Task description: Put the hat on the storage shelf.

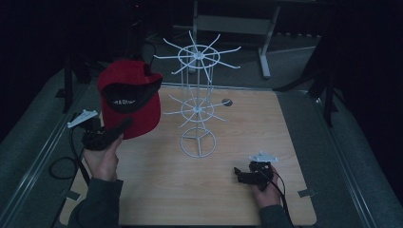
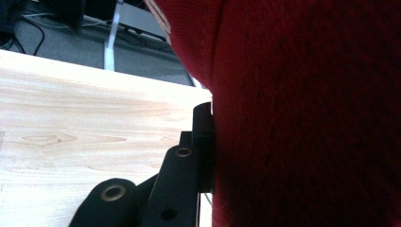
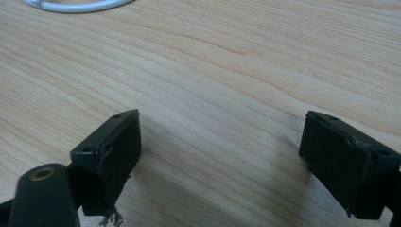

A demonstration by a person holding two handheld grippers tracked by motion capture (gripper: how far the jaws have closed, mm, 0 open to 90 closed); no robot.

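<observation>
A red cap (image 1: 130,97) with a black inner band hangs in the air at the table's left, brim downward. My left gripper (image 1: 124,124) is shut on its brim; in the left gripper view the red fabric (image 2: 302,113) presses against the one black jaw I can see. A white wire rack (image 1: 197,102) with two tiers of spokes stands upright mid-table, to the right of the cap. My right gripper (image 1: 241,175) rests low at the front right, open, with bare wood between its fingertips (image 3: 113,146).
The wooden table (image 1: 157,185) is bordered by a grey padded surround. A small dark round hole (image 1: 227,102) sits behind the rack. The rack's white base ring (image 3: 75,5) lies ahead of the right gripper. Metal frame legs (image 1: 264,52) stand beyond the table.
</observation>
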